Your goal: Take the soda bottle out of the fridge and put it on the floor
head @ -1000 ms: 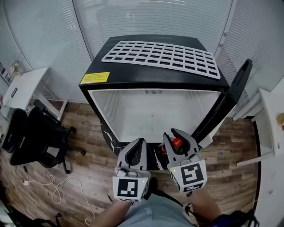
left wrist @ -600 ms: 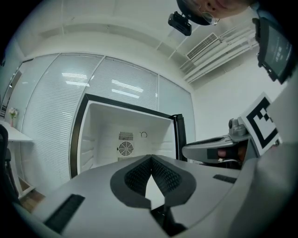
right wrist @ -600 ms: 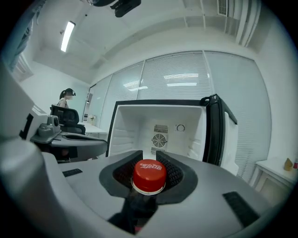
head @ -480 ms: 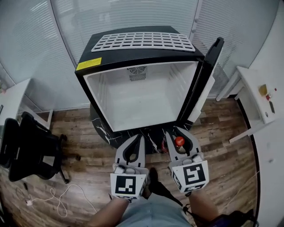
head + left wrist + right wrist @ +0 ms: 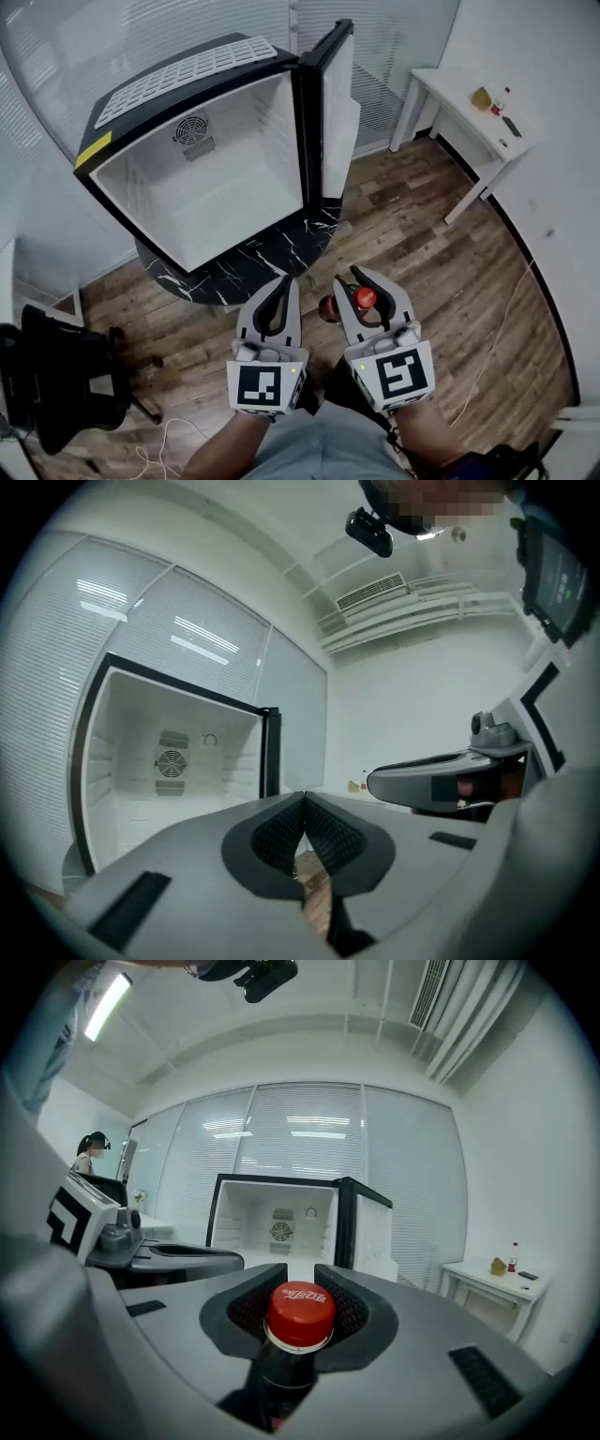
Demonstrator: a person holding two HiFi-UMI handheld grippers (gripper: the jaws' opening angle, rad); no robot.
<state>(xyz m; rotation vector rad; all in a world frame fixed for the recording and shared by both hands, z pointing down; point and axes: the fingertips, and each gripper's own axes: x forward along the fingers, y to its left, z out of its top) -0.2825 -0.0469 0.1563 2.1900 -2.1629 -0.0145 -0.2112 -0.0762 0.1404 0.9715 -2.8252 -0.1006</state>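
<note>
A dark soda bottle (image 5: 362, 300) with a red cap (image 5: 301, 1312) hangs upright over the wooden floor. My right gripper (image 5: 364, 289) is shut on its neck, just under the cap. My left gripper (image 5: 281, 292) is held beside it on the left, shut with nothing between its jaws. The small black fridge (image 5: 122, 141) stands behind both grippers on a dark marble base (image 5: 272, 253), its door (image 5: 333, 103) swung wide and its white inside bare. In the right gripper view the fridge (image 5: 281, 1218) shows straight ahead past the cap.
A white table (image 5: 473, 117) with small items stands at the right wall. A black office chair (image 5: 56, 375) and a white cable (image 5: 173, 450) lie at the lower left. Wooden floor (image 5: 450, 272) spreads to the right of the fridge. Glass walls with blinds run behind the fridge.
The view has swung to the right: the fridge has slid from the centre to the upper left and the white table has come into view. Both grippers keep their hold and spacing.
</note>
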